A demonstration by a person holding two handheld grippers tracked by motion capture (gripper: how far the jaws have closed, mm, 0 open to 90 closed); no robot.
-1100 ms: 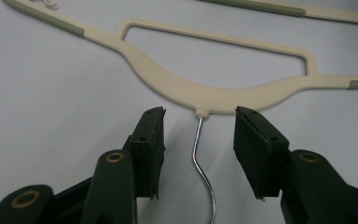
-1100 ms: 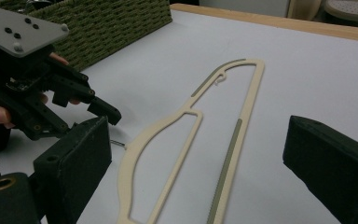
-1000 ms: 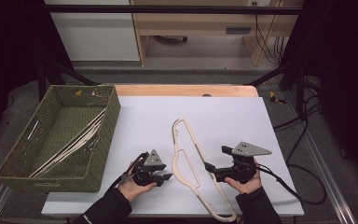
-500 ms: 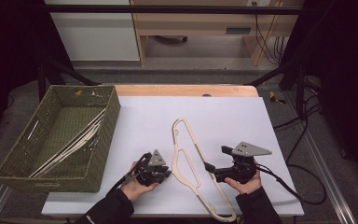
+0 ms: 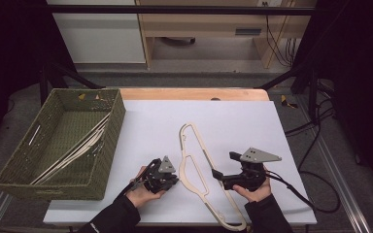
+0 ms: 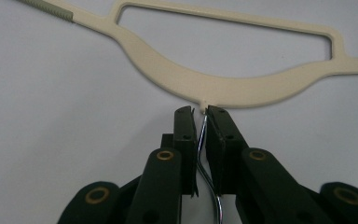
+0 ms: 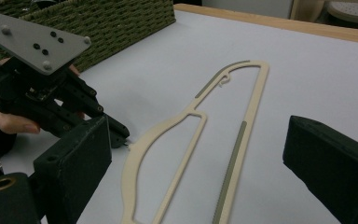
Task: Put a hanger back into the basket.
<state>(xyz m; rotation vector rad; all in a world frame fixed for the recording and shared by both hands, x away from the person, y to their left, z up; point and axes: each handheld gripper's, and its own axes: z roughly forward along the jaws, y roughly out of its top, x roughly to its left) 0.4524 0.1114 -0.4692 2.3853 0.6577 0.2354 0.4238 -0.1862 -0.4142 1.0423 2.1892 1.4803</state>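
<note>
Tongs in the left hand (image 6: 200, 114) had just been closing on the thin metal hook (image 6: 203, 154) of the cream hanger (image 5: 196, 170), to lift it by its neck. It lay flat mid-table. Right tongs (image 7: 193, 163) waited wide open at three o'clock of it. The basket (image 5: 14, 170) sat at nine o'clock.

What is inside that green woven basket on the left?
In the basket, several cream clothes hangers lie slanted in a loose pile, like the hanger on the table. Whatever lies beneath them is covered.
</note>
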